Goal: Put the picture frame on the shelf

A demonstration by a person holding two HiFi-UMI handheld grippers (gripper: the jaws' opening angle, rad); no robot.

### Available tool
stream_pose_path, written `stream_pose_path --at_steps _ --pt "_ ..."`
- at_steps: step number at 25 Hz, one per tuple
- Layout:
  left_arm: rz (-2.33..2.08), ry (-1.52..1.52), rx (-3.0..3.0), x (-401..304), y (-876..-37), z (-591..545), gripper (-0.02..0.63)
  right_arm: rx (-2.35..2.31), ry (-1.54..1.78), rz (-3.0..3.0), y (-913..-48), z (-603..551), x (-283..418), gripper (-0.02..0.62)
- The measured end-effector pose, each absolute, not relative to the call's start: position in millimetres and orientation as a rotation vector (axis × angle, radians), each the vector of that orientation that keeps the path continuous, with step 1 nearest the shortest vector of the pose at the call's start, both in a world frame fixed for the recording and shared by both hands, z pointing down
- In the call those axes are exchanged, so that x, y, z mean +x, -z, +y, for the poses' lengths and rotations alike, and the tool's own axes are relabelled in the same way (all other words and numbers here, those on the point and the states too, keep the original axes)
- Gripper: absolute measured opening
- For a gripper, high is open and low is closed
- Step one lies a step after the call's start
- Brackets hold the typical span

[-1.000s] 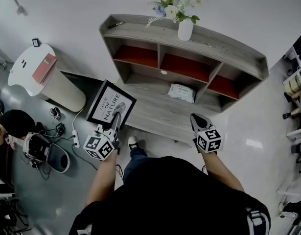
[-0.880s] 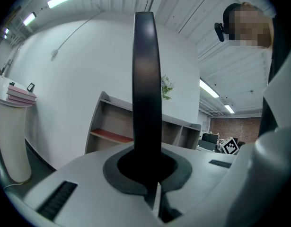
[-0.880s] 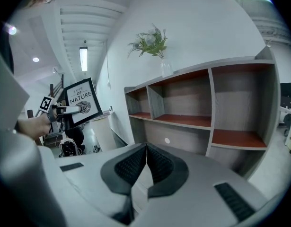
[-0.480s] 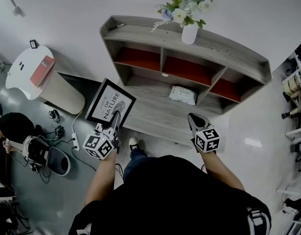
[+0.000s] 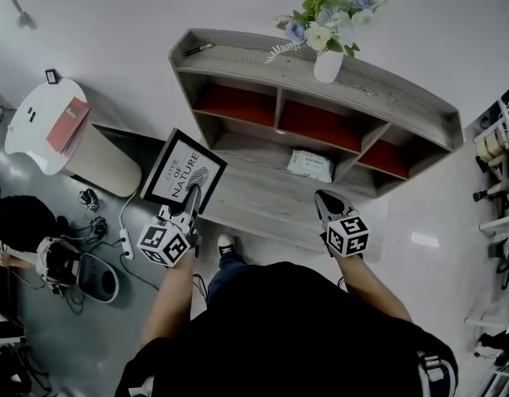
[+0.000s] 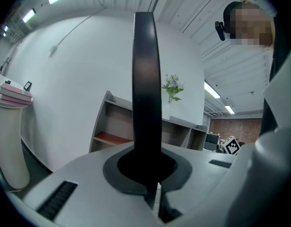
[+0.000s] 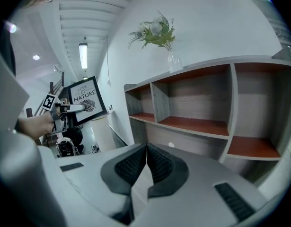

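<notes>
Right gripper [image 7: 146, 148] jaws pressed together, nothing between them, aimed at the shelf [image 7: 233, 98]. Shelf is grey wood with open compartments on red floors, and a vase [image 7: 172, 63] of flowers [image 7: 154, 32] stands on top. Far left, the left gripper [image 7: 79, 108] clamps the picture frame [image 7: 86, 100] low down; the frame is roughly upright with a black border, print reads "OF NATURE", well apart from the shelf.

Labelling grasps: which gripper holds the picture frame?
The left gripper, shut on one edge of the picture frame. The right gripper is shut too, but with nothing between its jaws.
</notes>
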State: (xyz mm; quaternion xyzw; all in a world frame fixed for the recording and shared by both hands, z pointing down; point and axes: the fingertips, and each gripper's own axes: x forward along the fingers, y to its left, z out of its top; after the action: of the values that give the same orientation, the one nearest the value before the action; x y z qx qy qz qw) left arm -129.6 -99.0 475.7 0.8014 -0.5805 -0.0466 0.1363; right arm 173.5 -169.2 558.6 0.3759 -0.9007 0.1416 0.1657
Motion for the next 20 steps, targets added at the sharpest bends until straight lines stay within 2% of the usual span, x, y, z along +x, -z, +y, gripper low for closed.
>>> stream_pose_path --at_steps 20 --pt "-1.662 0.122 2.319 -172 -480 -158 0.028 1.056 -0.406 -2.561 -561 -217 117 0.014"
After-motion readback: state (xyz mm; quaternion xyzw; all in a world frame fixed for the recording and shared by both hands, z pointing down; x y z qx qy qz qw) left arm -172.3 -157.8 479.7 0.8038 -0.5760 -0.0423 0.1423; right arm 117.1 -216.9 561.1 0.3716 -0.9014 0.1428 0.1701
